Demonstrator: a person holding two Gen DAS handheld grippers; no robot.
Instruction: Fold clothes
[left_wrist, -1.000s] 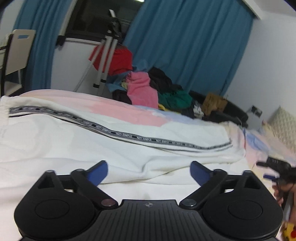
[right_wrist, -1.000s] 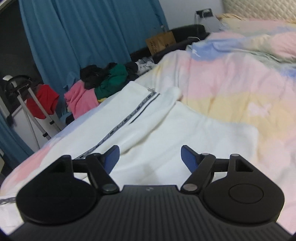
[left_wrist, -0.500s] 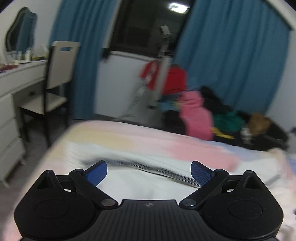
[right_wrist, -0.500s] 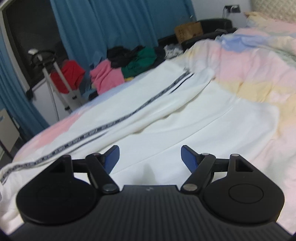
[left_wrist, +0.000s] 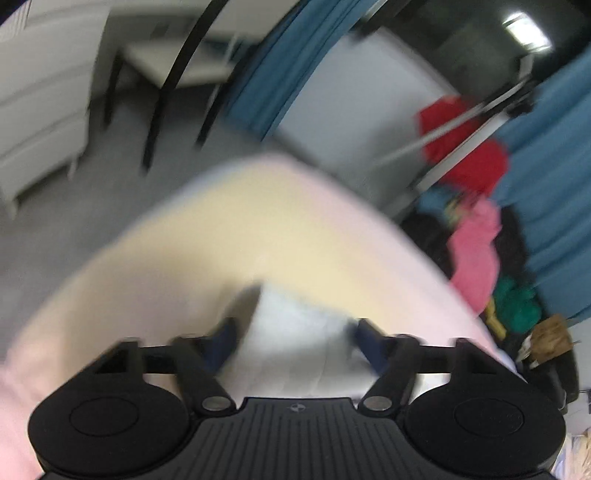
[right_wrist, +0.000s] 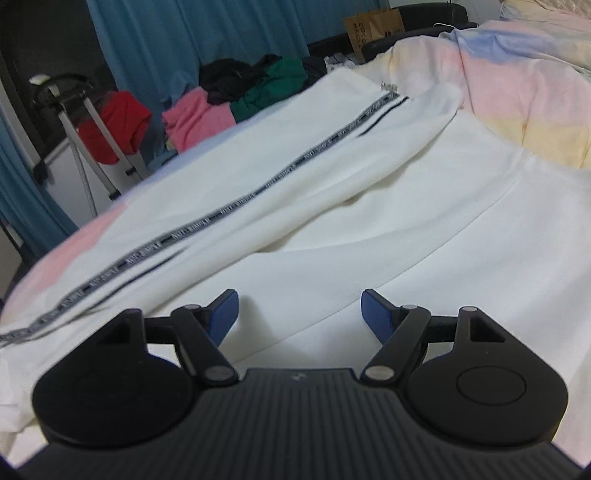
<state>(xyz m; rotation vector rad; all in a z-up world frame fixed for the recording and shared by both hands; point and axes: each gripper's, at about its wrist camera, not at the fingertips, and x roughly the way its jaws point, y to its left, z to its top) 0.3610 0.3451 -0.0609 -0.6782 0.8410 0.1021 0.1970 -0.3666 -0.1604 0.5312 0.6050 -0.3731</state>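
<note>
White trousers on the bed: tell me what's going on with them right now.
A person with a gripper in each hand is about to fold the white trousers, which lie spread on the pastel bedspread, side stripe up. The right gripper hovers open over the cloth, holding nothing. The left gripper is open too, over a white edge near the bed's corner; that view is too blurred to show contact.

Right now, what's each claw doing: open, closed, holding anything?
Left claw: open, empty, over the white garment's edge; view blurred.
Right claw: open, empty, above the white garment.
</note>
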